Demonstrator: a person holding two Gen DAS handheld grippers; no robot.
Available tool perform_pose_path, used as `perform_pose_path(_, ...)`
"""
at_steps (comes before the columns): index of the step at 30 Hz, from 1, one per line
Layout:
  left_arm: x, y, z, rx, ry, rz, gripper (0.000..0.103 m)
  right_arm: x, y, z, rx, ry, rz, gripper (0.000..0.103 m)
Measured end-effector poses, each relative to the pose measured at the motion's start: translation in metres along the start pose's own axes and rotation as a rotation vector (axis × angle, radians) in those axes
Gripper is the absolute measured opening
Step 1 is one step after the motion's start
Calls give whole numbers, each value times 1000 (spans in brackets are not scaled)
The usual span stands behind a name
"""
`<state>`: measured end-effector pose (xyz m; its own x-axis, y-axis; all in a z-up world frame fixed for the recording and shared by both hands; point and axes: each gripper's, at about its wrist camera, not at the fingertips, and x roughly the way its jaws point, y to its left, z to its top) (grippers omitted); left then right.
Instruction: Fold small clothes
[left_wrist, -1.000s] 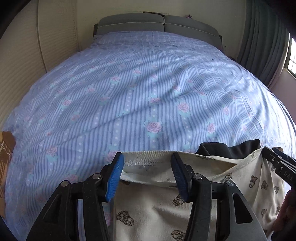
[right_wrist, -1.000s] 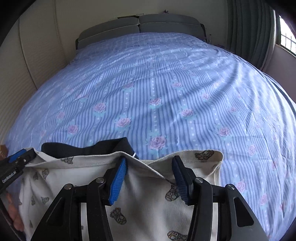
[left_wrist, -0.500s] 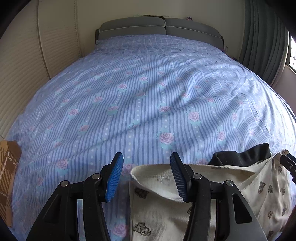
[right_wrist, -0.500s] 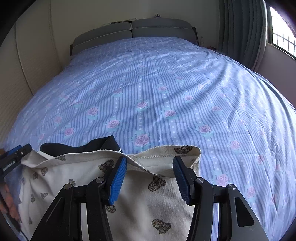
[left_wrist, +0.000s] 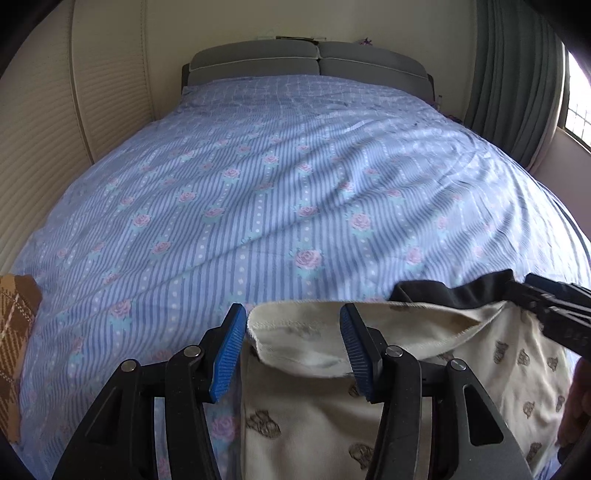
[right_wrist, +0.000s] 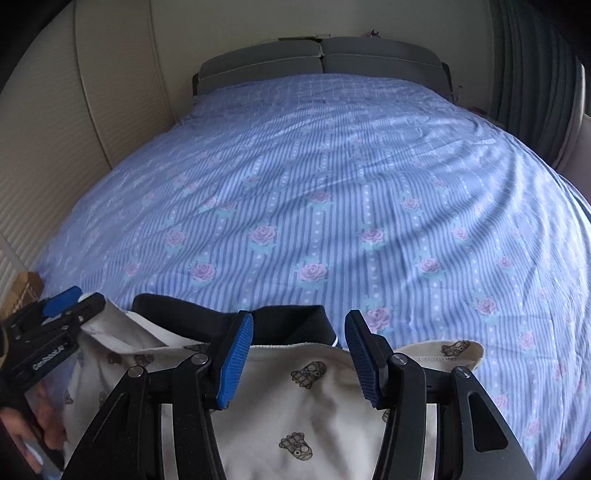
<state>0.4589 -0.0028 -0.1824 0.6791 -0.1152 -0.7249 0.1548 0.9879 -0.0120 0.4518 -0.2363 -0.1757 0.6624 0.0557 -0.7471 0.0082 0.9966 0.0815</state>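
A bed (left_wrist: 258, 177) covered by a blue striped sheet with pink roses fills both wrist views, its grey headboard (left_wrist: 306, 62) against the far wall and a green curtain (left_wrist: 517, 74) at the right. At the near edge of the bed lies the task's thing, a cream garment (right_wrist: 303, 417) printed with small brown figures, with a dark garment (right_wrist: 207, 317) showing just behind its far hem. The left gripper (left_wrist: 293, 350) stands over the cream garment's left corner, jaws about half spread; a curled hem sits between the blue pads (left_wrist: 227, 354) and appears to touch the right one, but the pads are not pressed together on it. The right gripper (right_wrist: 299, 360) hovers over the cloth toward its right side, jaws likewise half spread, the fabric lying below them and not pinched. The step in hand appears to be the taking of a fresh hold on the far hem before a fold. The next move probably calls for each gripper to close on a single edge of the cream cloth, clear of the dark garment behind.
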Motion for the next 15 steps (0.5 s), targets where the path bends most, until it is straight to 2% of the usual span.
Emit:
perform_pose_path(9, -14, -10, -14, 13, 4, -41, 52, -4, 3, -42, -38, 132, 9, 53)
perform_pose_path(11, -12, -10, -14, 9, 8, -39, 52, -10, 1, -45, -35, 110, 3, 53)
perform_pose_path(15, -12, -7, -14, -18, 11, -50, 52, -20, 0, -29, -15, 45, -2, 53)
